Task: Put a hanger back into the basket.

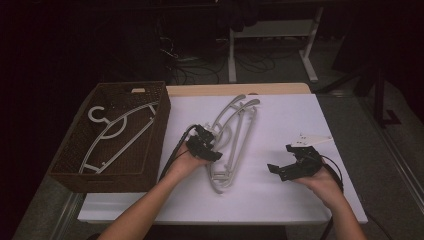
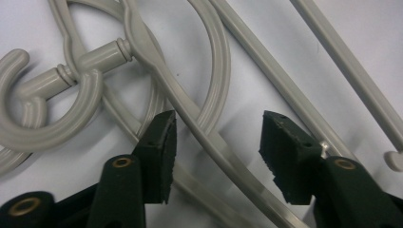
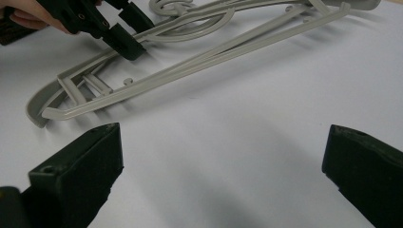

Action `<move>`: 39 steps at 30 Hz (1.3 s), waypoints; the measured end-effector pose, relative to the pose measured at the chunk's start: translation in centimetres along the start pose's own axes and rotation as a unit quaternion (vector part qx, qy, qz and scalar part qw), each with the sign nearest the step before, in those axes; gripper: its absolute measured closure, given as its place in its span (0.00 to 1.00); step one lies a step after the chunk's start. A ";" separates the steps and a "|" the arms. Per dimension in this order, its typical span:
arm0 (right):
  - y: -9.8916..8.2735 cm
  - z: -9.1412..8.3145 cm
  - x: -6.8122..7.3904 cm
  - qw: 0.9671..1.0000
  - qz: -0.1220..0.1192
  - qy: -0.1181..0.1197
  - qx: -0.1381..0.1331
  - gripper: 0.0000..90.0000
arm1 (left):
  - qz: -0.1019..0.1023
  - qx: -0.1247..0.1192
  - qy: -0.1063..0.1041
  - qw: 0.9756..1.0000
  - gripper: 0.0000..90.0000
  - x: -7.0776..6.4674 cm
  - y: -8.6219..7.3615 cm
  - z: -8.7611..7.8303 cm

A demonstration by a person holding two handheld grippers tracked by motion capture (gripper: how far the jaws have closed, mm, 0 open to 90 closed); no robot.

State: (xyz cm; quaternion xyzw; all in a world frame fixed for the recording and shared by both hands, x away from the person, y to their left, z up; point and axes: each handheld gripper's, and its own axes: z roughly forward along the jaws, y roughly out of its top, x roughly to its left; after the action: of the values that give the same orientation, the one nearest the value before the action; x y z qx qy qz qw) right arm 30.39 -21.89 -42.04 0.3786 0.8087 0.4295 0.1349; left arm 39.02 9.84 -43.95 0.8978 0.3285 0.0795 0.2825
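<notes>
The left gripper [image 1: 204, 142] stood at the middle of the bench, its jaws parted and straddling one thin arm of the top pale grey plastic clothes hanger [image 2: 209, 142], the pads not pressing on it. That hanger lay in a small stack of like hangers [image 1: 231, 137] on the white bench top [image 1: 280, 195], the stack running from about six o'clock up to one o'clock of the left gripper, with the round hooks tangled together just beyond the jaws in the left gripper view. The right gripper [image 1: 290, 167] hovered at about four o'clock of the left one, well apart from the stack, jaws wide apart and holding nothing. At nine o'clock of the left gripper sat the dark brown woven basket [image 1: 160, 125], with one white plastic hanger [image 1: 117, 132] already lying inside it.

The likely trouble from here was the interlocked hooks: if the jaws closed on that one arm and lifted, the hook of a neighbouring hanger could catch and drag the rest along, or twist the held arm out of the pads. The arm looked slim and smooth, so a grip off its centre might let it slide or pivot. A second arm lay close by the right-hand pad and could get pinched too
</notes>
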 end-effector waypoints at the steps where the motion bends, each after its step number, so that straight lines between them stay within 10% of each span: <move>1: 0.0 0.0 0.0 1.000 0.000 0.000 0.000 0.00 | 0.000 0.000 0.000 1.000 0.56 0.0 0.0 0.0; 13: 0.0 0.1 0.0 1.000 -0.001 0.000 0.002 0.00 | 0.000 0.008 0.024 1.000 0.69 -0.4 0.2 0.8; 39: 0.0 0.0 0.0 1.000 0.000 0.002 -0.001 0.00 | -0.096 -0.044 0.004 0.994 0.91 1.0 0.6 0.9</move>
State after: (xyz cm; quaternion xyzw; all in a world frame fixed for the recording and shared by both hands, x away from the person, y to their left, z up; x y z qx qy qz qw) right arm 30.39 -21.96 -42.06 0.3779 0.8084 0.4309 0.1339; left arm 40.36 9.72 -44.38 0.8485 0.4103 0.0701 0.3269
